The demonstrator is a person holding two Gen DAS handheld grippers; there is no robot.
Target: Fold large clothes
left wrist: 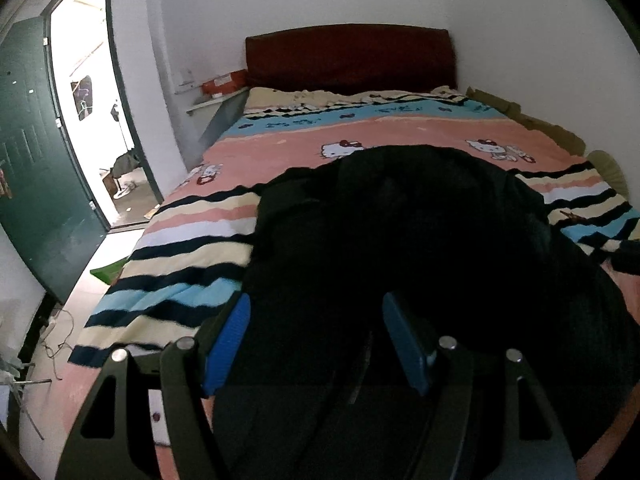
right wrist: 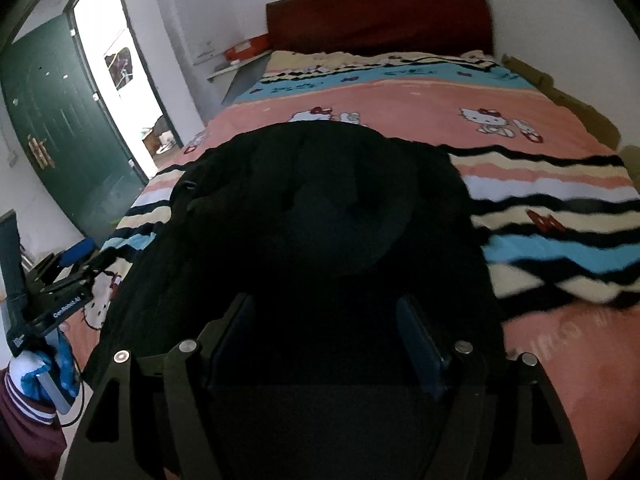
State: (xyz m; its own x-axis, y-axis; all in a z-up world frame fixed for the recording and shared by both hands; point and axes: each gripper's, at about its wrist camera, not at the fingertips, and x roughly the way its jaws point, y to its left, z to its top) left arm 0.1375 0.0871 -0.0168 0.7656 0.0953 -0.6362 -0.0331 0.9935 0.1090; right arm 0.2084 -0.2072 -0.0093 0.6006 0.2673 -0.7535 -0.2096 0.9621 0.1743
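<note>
A large black garment [left wrist: 400, 232] lies bunched on the bed, across its striped cartoon-cat cover [left wrist: 280, 148]. My left gripper [left wrist: 316, 340] hovers over the garment's near left part. Its blue pads [left wrist: 228, 344] stand wide apart and open, with only dark cloth showing below the gap. In the right wrist view the same garment [right wrist: 320, 208] fills the middle. My right gripper [right wrist: 326, 340] is above its near edge, open, with nothing seen pressed between its pads. The left gripper [right wrist: 86, 258] also shows there, at the garment's left side by the bed edge.
A dark red headboard [left wrist: 348, 56] stands against the far wall. A green door [left wrist: 36, 160] is open at the left, and beside the bed are a floor strip with cables [left wrist: 60, 336] and a small shelf [left wrist: 216, 100]. A maroon sleeve [right wrist: 24, 416] is at the lower left.
</note>
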